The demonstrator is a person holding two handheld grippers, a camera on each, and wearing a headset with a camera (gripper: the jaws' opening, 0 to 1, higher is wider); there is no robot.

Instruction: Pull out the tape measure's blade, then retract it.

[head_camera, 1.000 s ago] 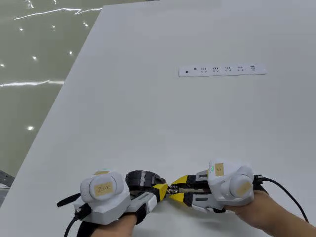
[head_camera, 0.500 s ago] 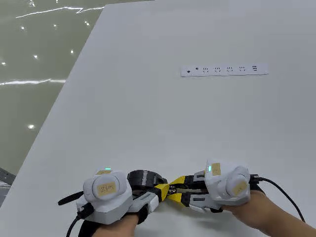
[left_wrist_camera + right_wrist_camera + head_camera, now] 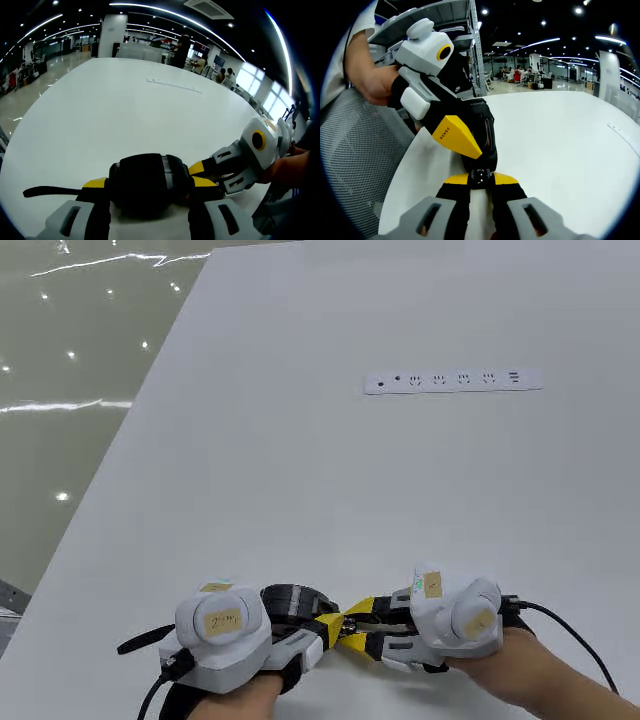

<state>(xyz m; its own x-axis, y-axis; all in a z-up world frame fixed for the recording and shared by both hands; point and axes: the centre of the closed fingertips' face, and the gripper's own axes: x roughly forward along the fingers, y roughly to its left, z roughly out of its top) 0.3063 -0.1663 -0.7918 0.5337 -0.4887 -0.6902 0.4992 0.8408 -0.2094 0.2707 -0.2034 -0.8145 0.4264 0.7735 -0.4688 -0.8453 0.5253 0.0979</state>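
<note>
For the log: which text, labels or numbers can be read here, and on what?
Sticker on left gripper: handwritten, perhaps starting "2", rest blurred.
Two stickers on right gripper: marks too small to read.
Left gripper's yellow fingertip: small black print, too blurred to quote.
Power strip: socket marks, no legible words.
Tape measure: no text visible.

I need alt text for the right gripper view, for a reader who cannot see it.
The right gripper, yellow-tipped, pinches the small metal end hook of a black round tape measure, which the white-and-black left gripper clamps from the left, at the edge of a white table.
</note>
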